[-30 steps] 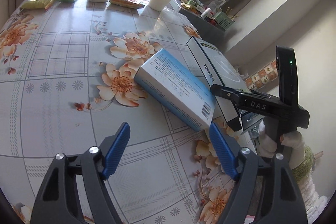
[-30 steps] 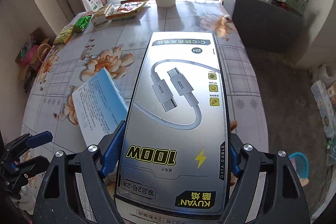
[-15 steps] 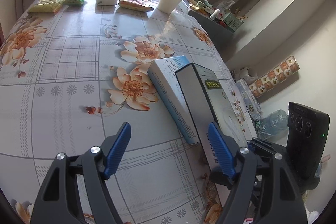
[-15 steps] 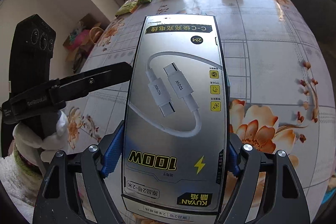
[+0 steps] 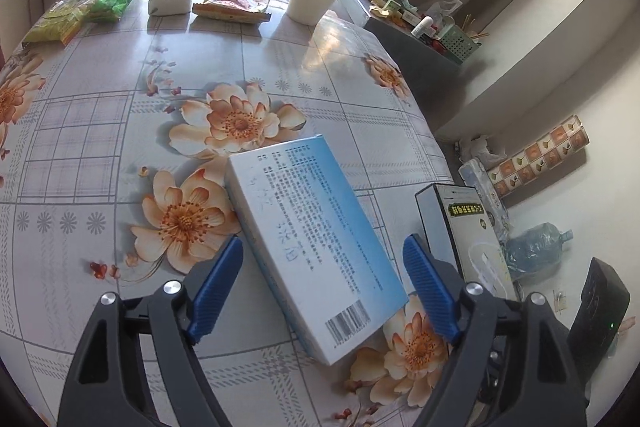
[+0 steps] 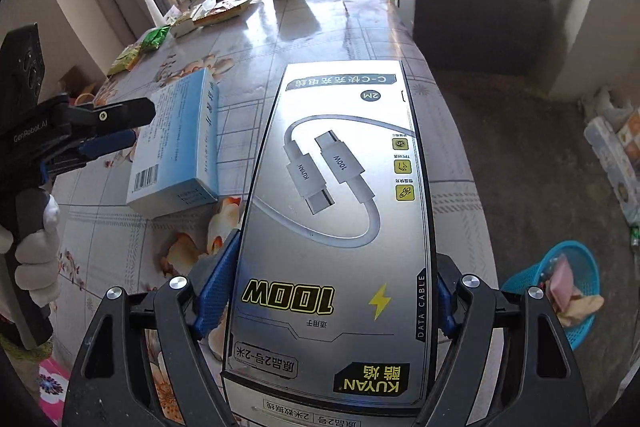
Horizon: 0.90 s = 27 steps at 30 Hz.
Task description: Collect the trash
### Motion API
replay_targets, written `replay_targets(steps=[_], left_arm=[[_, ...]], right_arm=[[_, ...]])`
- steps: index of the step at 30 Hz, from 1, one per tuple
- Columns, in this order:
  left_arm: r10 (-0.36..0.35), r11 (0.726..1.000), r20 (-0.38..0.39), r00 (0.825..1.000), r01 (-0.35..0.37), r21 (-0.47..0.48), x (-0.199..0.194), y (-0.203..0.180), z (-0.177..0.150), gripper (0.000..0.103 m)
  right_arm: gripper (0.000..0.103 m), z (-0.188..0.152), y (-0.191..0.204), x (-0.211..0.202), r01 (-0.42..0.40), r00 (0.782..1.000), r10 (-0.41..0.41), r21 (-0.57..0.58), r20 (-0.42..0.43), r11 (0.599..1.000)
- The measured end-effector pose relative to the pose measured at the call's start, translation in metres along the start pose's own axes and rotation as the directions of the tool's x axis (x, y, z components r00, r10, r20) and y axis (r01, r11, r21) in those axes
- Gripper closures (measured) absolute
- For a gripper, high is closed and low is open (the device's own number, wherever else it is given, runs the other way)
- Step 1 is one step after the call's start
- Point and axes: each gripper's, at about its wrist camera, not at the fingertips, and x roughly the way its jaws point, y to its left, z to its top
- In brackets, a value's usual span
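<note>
Your right gripper (image 6: 320, 291) clamps the silver cable box (image 6: 340, 187); a blue basket (image 6: 560, 291) waits on the floor at its 3 o'clock. Your left gripper (image 5: 322, 287), jaws just widened, straddles the blue box (image 5: 316, 239) on the counter (image 5: 100, 147), untouched. Next: close on it.

Blue-and-white box (image 5: 316, 243) lies flat on table; silver cable box (image 6: 340, 219) held.

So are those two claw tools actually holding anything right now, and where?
The right gripper clamps the KUYAN data cable box by its long side edges near one end. The left gripper, jaws just widening, straddles the blue box without gripping.
</note>
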Motion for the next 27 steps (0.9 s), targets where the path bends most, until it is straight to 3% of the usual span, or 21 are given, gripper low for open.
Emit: replay_targets(steps=[3,8,13,18,21,27], left_arm=[[0.078,0.997,0.014,0.997,-0.078,-0.027,0.014,-0.01,0.008,0.019],[0.214,0.976,0.016,0.977,-0.214,-0.028,0.038,-0.019,0.015,0.018],[0.296,0.954,0.031,0.955,-0.297,0.046,0.052,-0.027,0.013,0.018],[0.251,0.96,0.013,0.968,-0.251,0.128,0.044,-0.023,0.002,0.023],[0.216,0.968,-0.008,0.976,-0.213,0.129,0.03,-0.013,-0.01,0.025],[0.109,0.984,-0.092,0.99,-0.094,0.154,-0.011,0.0,-0.062,0.025]], right_arm=[[0.028,-0.003,-0.001,0.007,-0.015,1.0,0.014,0.014,0.009,1.0],[0.028,-0.008,-0.002,0.01,-0.027,0.999,0.026,0.041,0.037,0.999],[0.028,-0.014,-0.011,0.006,-0.038,0.998,0.036,0.045,0.056,0.998],[0.028,-0.027,-0.01,-0.005,-0.038,0.998,0.036,0.028,0.057,0.999],[0.028,-0.035,-0.007,-0.011,-0.052,0.997,0.051,0.02,0.051,0.998],[0.026,-0.063,0.001,-0.026,-0.11,0.994,0.11,0.004,0.029,0.994]])
